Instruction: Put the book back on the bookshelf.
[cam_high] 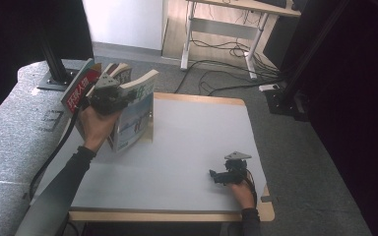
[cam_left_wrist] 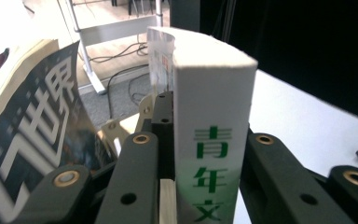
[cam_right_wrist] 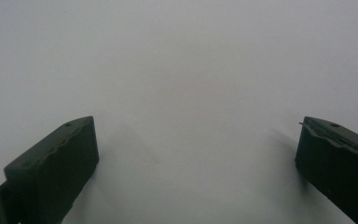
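A thick white book point(cam_high: 137, 118) with green characters on its spine point(cam_left_wrist: 212, 93) stands upright at the far left of the white table point(cam_high: 197, 132). My left gripper point(cam_high: 109, 96) is shut on its spine, one black jaw on each side point(cam_left_wrist: 205, 133). Just to its left lean other books: a dark-covered magazine point(cam_left_wrist: 32, 130) and a red-covered one point(cam_high: 78, 88). My right gripper point(cam_high: 221, 176) rests low over the table near the front right corner. Its jaws stand wide open over bare white surface point(cam_right_wrist: 196, 158), with nothing between them.
A grey padded surface point(cam_high: 10, 132) runs along the table's left side, with a black post point(cam_high: 54, 59) on it behind the books. Beyond the table's far edge are a desk frame point(cam_high: 226, 29) and floor cables point(cam_high: 226, 49). A wooden rim point(cam_high: 167, 215) edges the table front.
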The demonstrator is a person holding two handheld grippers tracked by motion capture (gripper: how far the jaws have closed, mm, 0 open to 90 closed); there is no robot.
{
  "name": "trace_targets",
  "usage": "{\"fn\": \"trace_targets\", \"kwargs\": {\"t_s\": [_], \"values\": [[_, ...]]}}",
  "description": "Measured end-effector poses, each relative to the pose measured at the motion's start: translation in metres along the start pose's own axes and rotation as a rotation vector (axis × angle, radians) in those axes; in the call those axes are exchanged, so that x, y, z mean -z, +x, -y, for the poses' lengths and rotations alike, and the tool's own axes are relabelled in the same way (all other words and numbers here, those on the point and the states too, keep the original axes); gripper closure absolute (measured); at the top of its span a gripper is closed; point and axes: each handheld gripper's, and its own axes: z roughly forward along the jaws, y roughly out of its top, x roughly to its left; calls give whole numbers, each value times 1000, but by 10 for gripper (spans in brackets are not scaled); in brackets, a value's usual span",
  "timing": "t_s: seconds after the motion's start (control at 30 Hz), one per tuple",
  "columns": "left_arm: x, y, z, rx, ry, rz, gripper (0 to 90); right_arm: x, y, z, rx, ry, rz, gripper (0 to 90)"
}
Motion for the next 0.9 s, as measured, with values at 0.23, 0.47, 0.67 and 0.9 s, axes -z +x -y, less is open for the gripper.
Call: {"fn": "trace_targets", "kwargs": {"t_s": [0.23,0.47,0.67,0.9], "values": [[10,0,13,11,46,5,722,0,0,0,-1,1,0,0],[19,-9,18,-38,78,-6,719,0,0,0,0,1,0,0],[23,-19,24,-75,107,3,698,0,0,0,0,1,0,0],[22,-18,16,-73,128,-5,683,0,0,0,0,1,0,0]]}}
